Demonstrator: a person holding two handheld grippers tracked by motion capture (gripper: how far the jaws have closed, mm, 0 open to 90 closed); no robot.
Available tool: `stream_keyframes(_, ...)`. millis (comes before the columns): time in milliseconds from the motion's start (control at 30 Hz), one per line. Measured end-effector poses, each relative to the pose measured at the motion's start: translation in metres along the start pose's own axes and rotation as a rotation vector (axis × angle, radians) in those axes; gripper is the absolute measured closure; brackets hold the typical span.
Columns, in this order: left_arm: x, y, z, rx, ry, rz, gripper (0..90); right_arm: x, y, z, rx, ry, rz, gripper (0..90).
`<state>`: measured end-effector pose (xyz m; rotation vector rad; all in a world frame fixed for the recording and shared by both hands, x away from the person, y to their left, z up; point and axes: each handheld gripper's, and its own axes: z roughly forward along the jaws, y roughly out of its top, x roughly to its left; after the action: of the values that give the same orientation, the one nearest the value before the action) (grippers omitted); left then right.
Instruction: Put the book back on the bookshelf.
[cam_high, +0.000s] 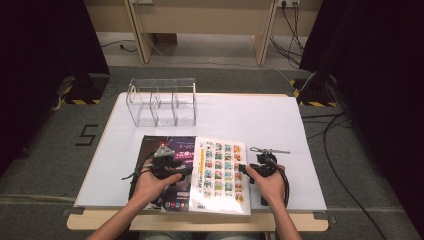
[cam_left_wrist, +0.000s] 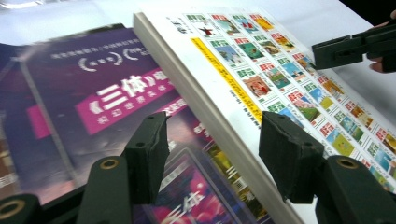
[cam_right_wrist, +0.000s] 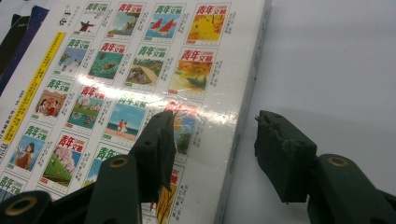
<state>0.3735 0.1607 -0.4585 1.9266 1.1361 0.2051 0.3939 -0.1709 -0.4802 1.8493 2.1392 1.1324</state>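
Observation:
A thick white book (cam_high: 222, 170) with a grid of small colourful covers lies flat near the table's front edge. Its left side rests against or over a dark purple book (cam_high: 160, 145). My left gripper (cam_high: 189, 170) is open at the white book's left edge (cam_left_wrist: 233, 121). In the left gripper view (cam_left_wrist: 217, 140) one jaw is over the purple book (cam_left_wrist: 93, 93) and the other over the white cover. My right gripper (cam_high: 243, 170) is open at the right edge. Seen from the right gripper view (cam_right_wrist: 219, 135), one jaw is over the white book (cam_right_wrist: 116, 70) and the other over bare table (cam_right_wrist: 336, 70).
A clear acrylic organiser (cam_high: 162, 102) with three compartments stands at the back left of the white table (cam_high: 250, 115). Cables trail on the grey floor to the right. The right gripper's jaw (cam_left_wrist: 345, 46) shows far off in the left gripper view.

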Motion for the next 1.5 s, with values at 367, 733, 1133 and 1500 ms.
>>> stream_keyframes(367, -0.004, 0.004, 0.020, 0.047, -0.024, -0.060, 43.7, 0.007, 0.000, 0.004, 0.018, 0.011, 0.014, 45.1)
stream_keyframes(733, 0.000, 0.005, 0.028, 0.060, -0.044, -0.145, 47.8, 0.010, -0.003, 0.002, 0.045, 0.013, 0.035, 48.9)
stream_keyframes(1133, 0.013, 0.007, 0.022, 0.074, -0.025, -0.182, 49.5, 0.023, -0.008, 0.005, 0.053, 0.023, 0.025, 48.3)
stream_keyframes(1500, 0.014, 0.002, 0.015, 0.087, -0.041, -0.243, 52.2, 0.031, -0.016, 0.002, 0.063, 0.029, 0.037, 46.4)
